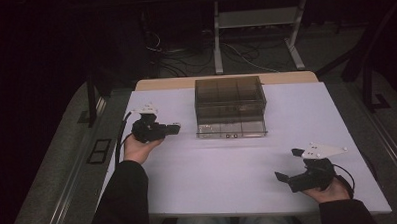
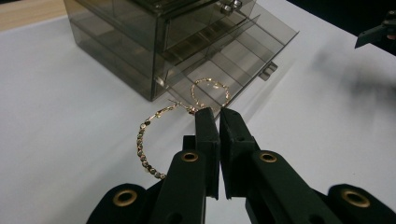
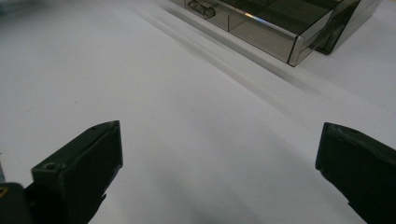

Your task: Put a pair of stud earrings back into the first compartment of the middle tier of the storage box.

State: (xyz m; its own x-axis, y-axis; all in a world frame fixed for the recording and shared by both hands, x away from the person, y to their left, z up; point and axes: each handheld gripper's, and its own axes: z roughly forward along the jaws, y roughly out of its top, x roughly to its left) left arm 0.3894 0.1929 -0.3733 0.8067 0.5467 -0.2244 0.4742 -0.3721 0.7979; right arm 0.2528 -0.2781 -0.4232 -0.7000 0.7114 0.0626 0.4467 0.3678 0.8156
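A: How far along is it?

B: The drawer (image 2: 243,60) of the smoked acrylic organizer (image 1: 229,102) is pulled out, and the gold hoop earrings (image 2: 161,135) are not yet in it, I'd judge.

A: And the fingers?

B: The left gripper (image 2: 218,113) is pinched together on the earrings, 1 hoop hanging left of its tips, 1 just beyond them. The right gripper (image 1: 287,165) stands wide apart, holding nothing.

Box (image 1: 229,98): smoky transparent plastic, glossy. Earrings (image 2: 149,140): gold-toned metal, beaded, shiny. Table (image 1: 228,171): white, smooth, matt; far edge wood-coloured. Left gripper (image 2: 218,114): black matt plastic, brass-coloured eyelets.
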